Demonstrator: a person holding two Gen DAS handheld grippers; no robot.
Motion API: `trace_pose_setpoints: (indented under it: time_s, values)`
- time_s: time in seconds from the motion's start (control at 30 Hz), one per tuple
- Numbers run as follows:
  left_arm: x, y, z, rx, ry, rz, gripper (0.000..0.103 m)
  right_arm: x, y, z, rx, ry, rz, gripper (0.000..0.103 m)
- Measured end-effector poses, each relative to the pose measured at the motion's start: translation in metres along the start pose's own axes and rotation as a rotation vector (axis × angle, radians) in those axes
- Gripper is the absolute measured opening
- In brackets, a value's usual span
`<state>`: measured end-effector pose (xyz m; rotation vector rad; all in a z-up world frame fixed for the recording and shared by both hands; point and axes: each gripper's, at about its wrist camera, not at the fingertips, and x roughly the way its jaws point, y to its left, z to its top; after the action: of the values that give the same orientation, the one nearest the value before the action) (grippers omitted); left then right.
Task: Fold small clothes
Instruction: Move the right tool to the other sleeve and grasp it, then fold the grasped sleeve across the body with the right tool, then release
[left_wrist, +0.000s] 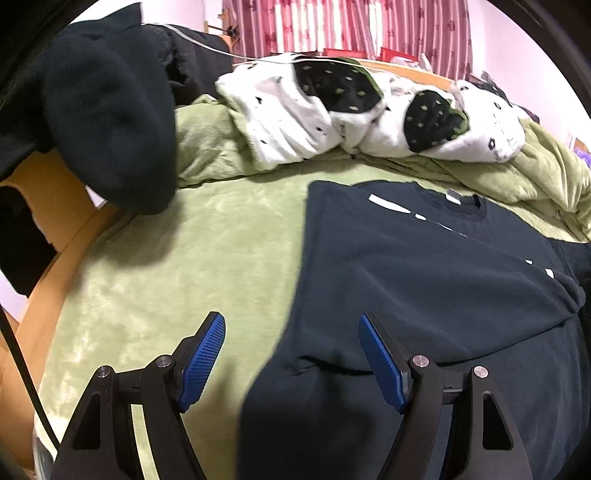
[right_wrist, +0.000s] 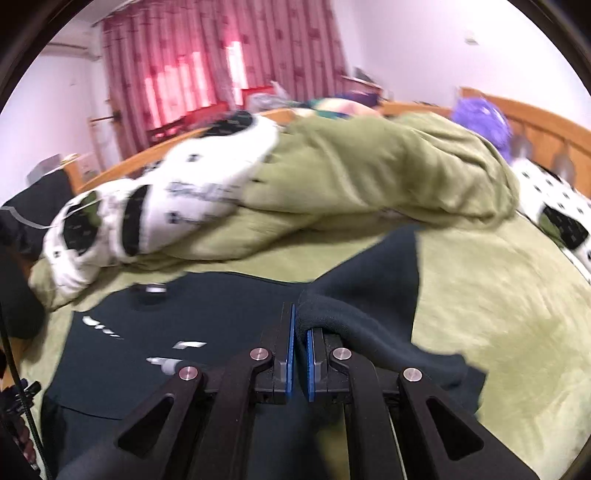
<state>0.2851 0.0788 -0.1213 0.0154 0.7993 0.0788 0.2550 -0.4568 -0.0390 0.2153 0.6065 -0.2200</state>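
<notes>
Your left gripper hovers with its blue pads spread wide apart and nothing between them, straddling the left edge of the dark navy T-shirt. That shirt lies flat on the green blanket, collar towards the far side, its left side apparently already folded in straight; the empty gripper looks poised to take the hem. A white spotted quilt is bunched beyond the shirt, clear of your working space

Your right gripper has its pads nearly together, pinching a raised fold of the T-shirt, likely its right sleeve, lifted off the blanket so you can carry it inward across the body. This view is blurred, which suggests motion
</notes>
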Motion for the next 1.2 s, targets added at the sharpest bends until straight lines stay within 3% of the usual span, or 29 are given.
trace_pose_setpoints:
  time_s: [0.2, 0.33, 0.5, 0.63, 0.73, 0.83, 0.9, 1.03, 1.2]
  values:
    - [0.006, 0.027, -0.005, -0.094, 0.015, -0.039, 0.073, 0.013, 0.101, -0.018, -0.078, 0.023, 0.093, 0.005]
    - [0.018, 0.032, -0.013, -0.127, 0.042, -0.063, 0.073, 0.036, 0.153, -0.056, -0.168, 0.084, 0.109, 0.006]
    - [0.025, 0.023, -0.019, -0.11, 0.049, -0.096, 0.073, 0.074, 0.176, -0.114, -0.265, 0.178, 0.079, 0.008]
    - [0.024, 0.01, -0.024, -0.074, 0.046, -0.112, 0.073, 0.097, 0.169, -0.143, -0.256, 0.283, 0.083, 0.02]
    - [0.02, -0.003, -0.029, -0.03, 0.036, -0.116, 0.073, 0.089, 0.158, -0.151, -0.265, 0.323, 0.119, 0.021]
    - [0.016, -0.013, -0.032, -0.011, 0.035, -0.122, 0.073, 0.059, 0.139, -0.15, -0.276, 0.316, 0.186, 0.024]
    - [0.012, -0.02, -0.034, -0.017, 0.035, -0.125, 0.073, 0.034, 0.119, -0.145, -0.284, 0.265, 0.188, 0.039]
    - [0.007, -0.038, -0.038, -0.02, 0.042, -0.139, 0.073, -0.004, 0.057, -0.122, -0.265, 0.131, 0.073, 0.053]
    - [0.012, -0.071, -0.045, 0.039, 0.064, -0.137, 0.074, 0.007, -0.024, -0.103, -0.124, 0.17, -0.014, 0.056]
